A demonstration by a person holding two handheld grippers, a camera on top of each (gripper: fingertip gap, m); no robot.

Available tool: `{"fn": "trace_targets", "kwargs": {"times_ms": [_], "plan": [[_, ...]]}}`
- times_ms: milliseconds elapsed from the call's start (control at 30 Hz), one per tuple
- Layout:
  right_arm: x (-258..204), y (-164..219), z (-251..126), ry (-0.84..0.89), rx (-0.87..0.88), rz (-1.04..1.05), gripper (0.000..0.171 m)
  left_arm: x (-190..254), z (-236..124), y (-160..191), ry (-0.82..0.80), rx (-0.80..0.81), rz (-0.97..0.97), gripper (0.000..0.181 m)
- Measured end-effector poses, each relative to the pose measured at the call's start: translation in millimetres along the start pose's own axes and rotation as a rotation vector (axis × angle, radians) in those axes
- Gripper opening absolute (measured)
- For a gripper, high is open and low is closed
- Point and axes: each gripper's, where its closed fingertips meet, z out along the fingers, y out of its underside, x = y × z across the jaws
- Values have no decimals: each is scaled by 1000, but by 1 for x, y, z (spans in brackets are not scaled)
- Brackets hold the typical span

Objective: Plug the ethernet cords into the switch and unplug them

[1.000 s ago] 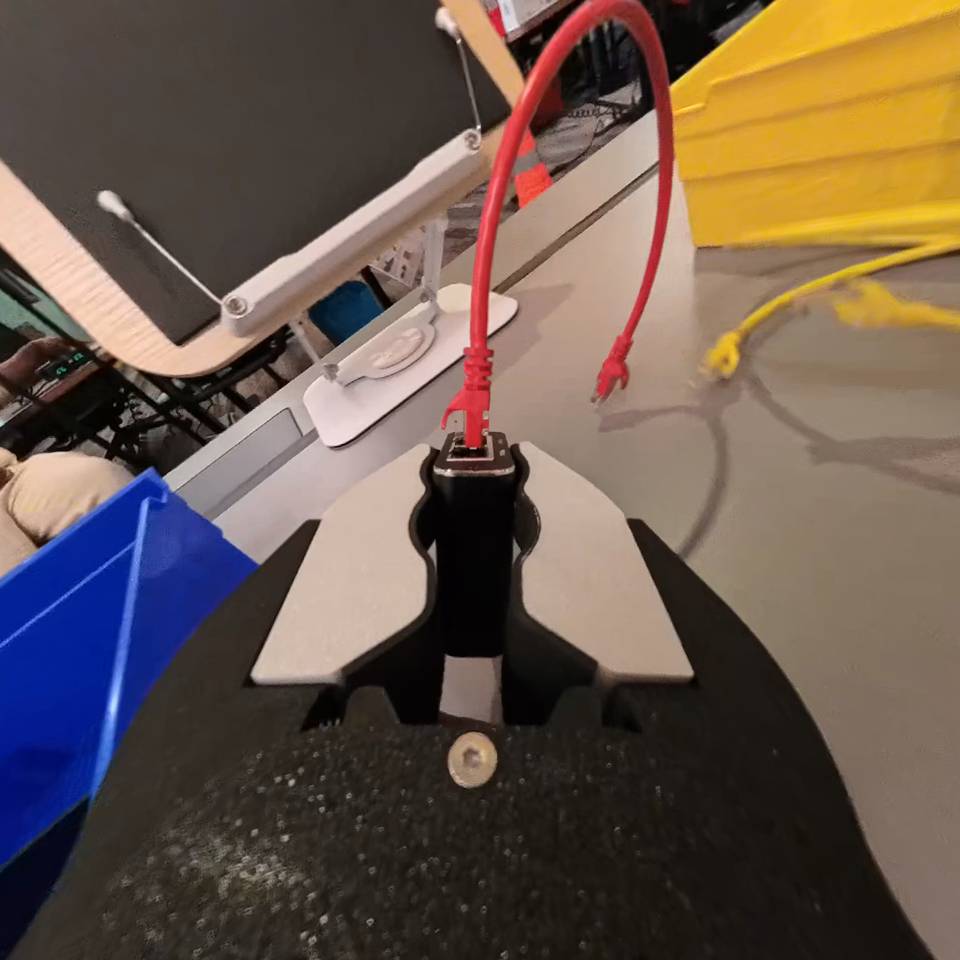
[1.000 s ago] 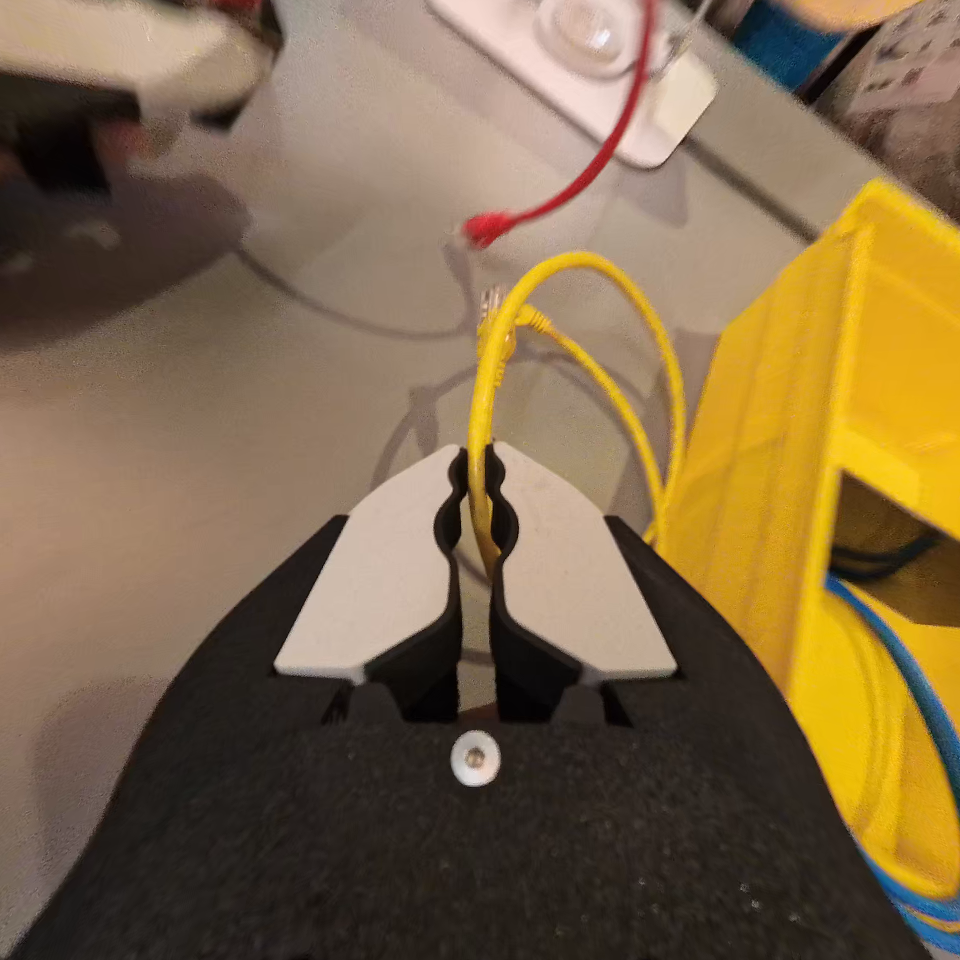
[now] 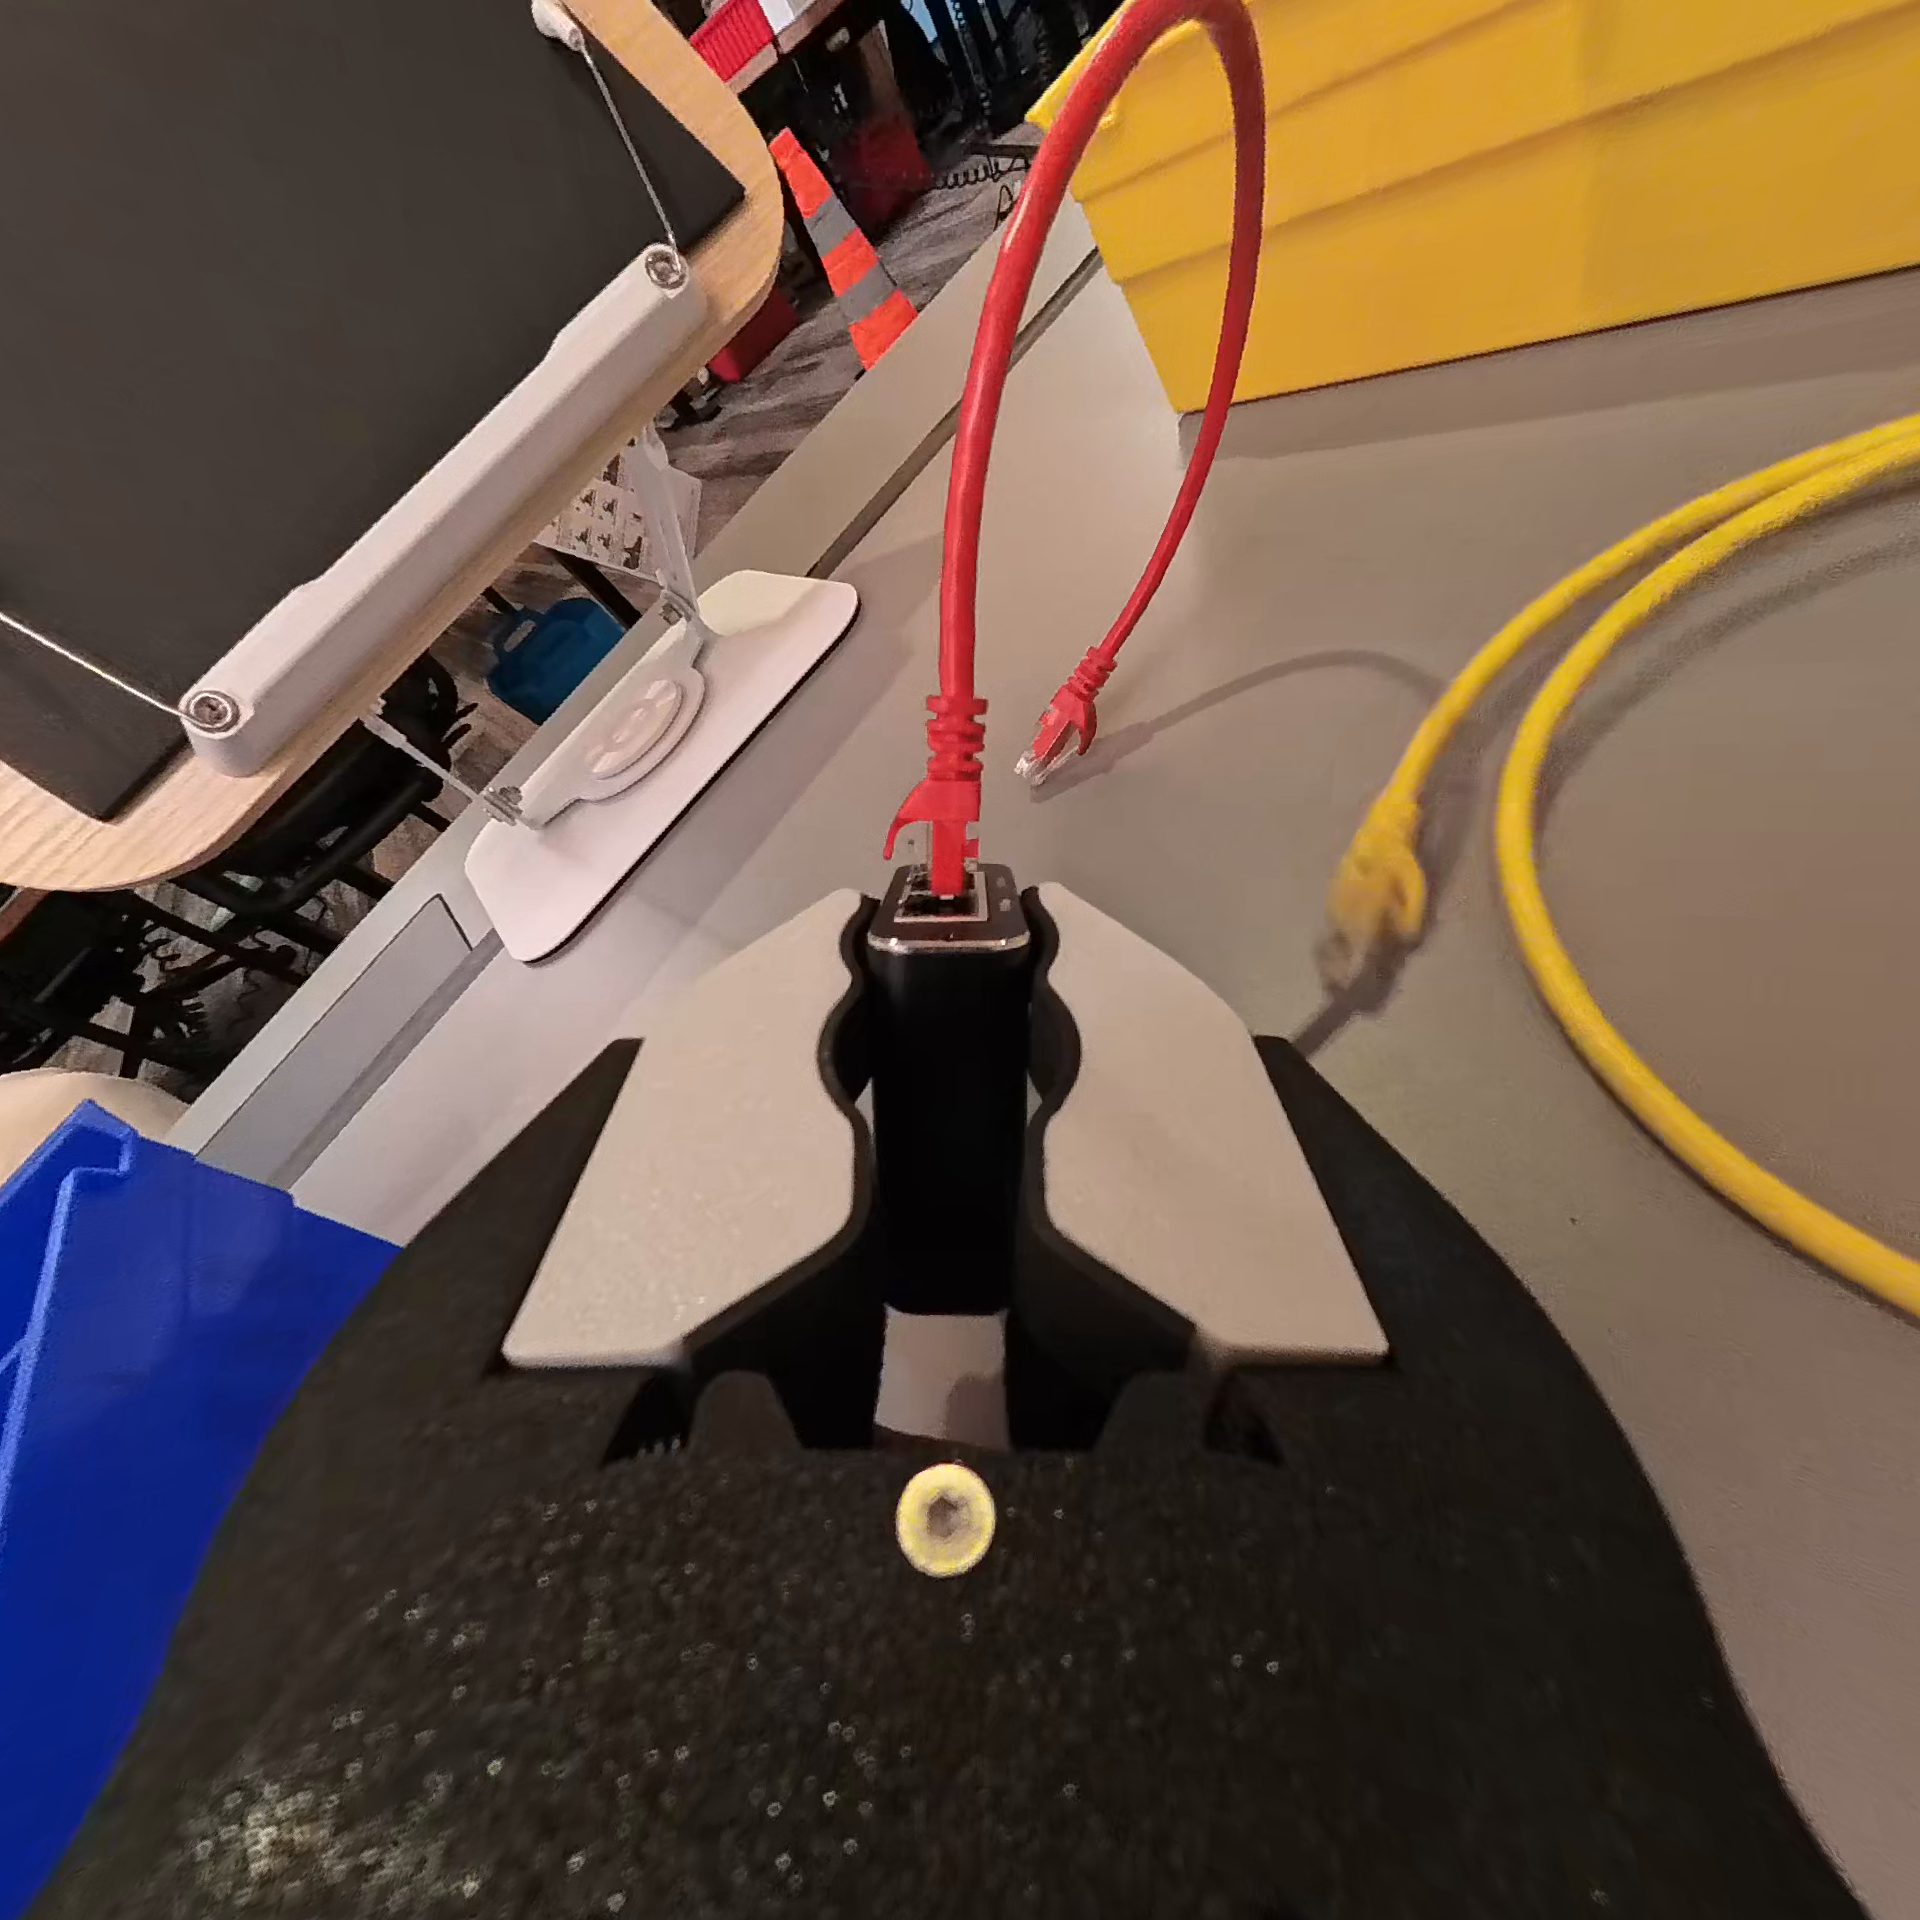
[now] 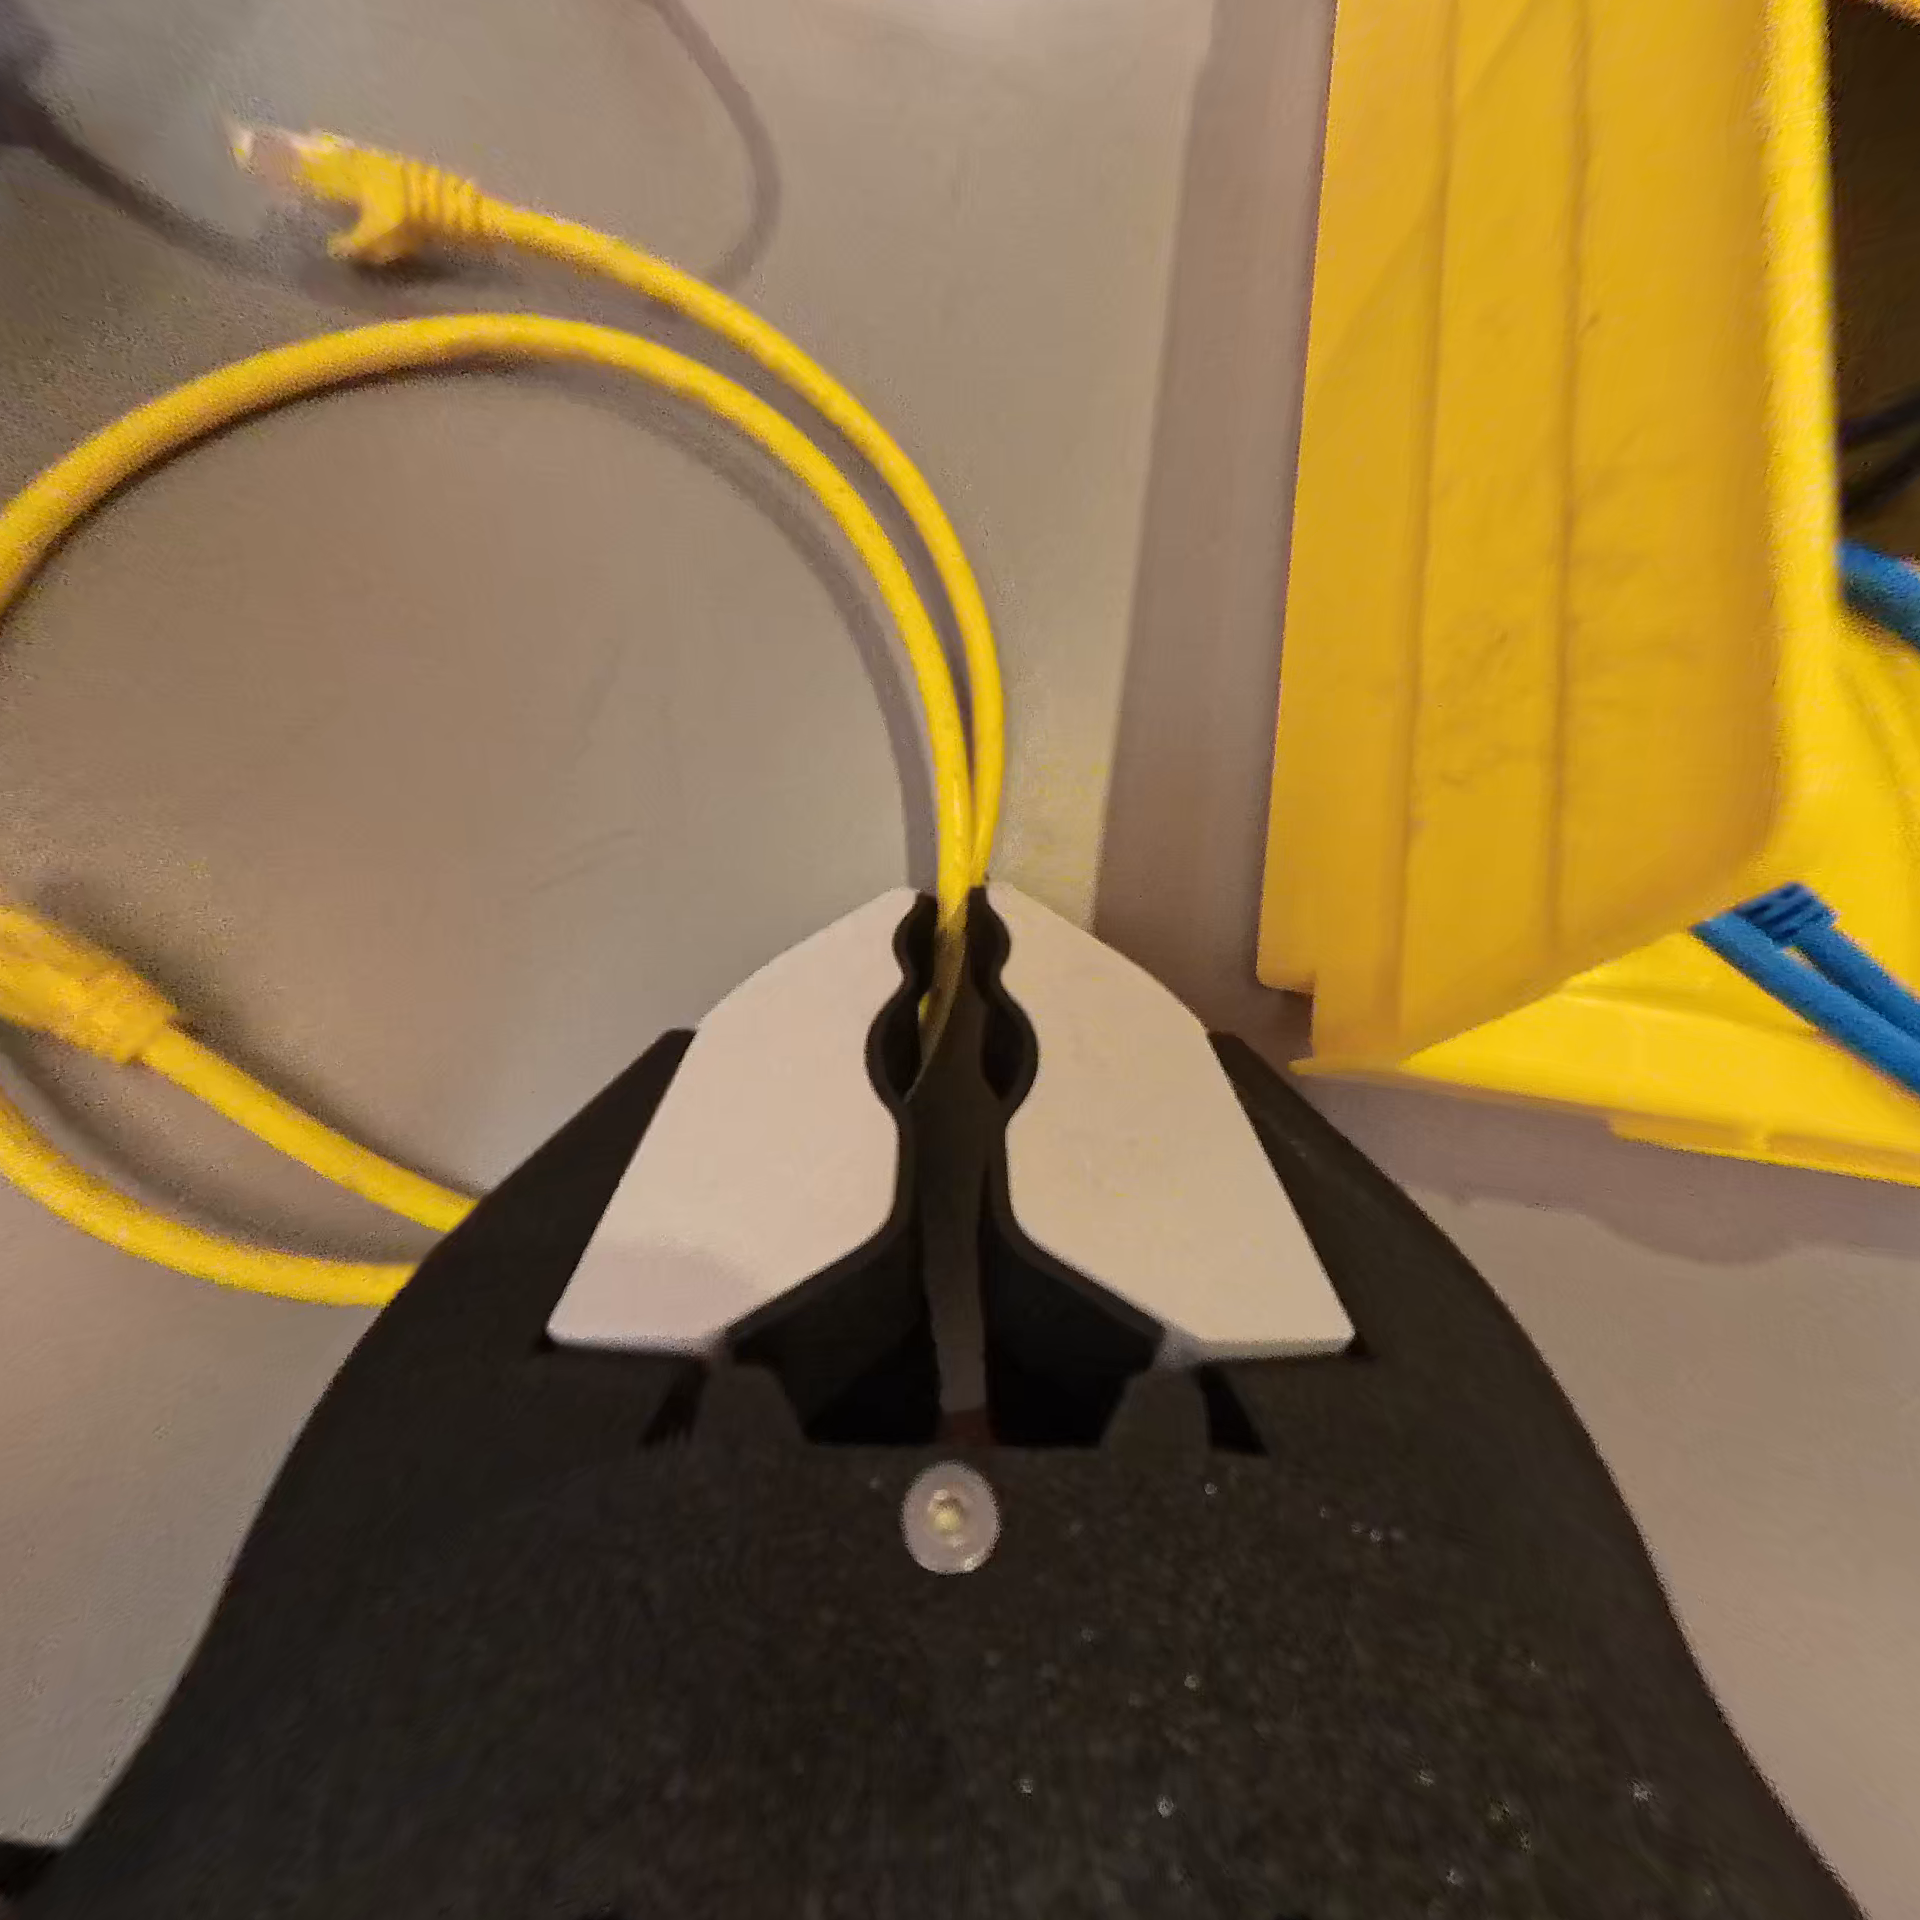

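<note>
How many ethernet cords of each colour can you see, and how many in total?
Red cord: 1, plugged into the switch held by the left tool.
Yellow cord: 1, held by the right tool.
Blue cords: 2 strands show; whether they are one cord is unclear.
Total: at least 3.

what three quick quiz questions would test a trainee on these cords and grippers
1. True or false: the red cord has one plug seated in the switch and its other plug hanging free.
2. Which gripper is shut on the yellow cord? A) left B) right C) neither
3. Fill in: the blue cords lie in the ____ bin.

Key
1. True. The left gripper clamps the switch, with one red plug in its port; the other dangles beside it.
2. B. The right gripper pinches it.
3. Yellow, the yellow bin.
</note>
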Motion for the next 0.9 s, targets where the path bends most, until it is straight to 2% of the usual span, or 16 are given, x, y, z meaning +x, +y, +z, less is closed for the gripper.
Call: {"fn": "trace_targets", "kwargs": {"times_ms": [133,233,400,533,633,800,900], "plan": [[8,-29,-37,38,112,-87,5,-4,0,1,-4,-2,-16,25],[30,-68,-92,92,243,-100,5,-5,0,3,-1,-5,-30,25],[107,-120,-193,325,424,-98,5,-3,1,3,5,-7,-31,26],[176,-131,-232,436,478,7,5,-4,1,2,5,-7,-31,26],[212,-127,-225,426,480,113,5,-5,1,3,3,-10,-31,25],[232,-82,-138,313,255,210,5,-5,1,4,5,-13,-29,25],[232,-49,-100,275,84,218,5,-5,1,4,5,-14,-27,25]]}}
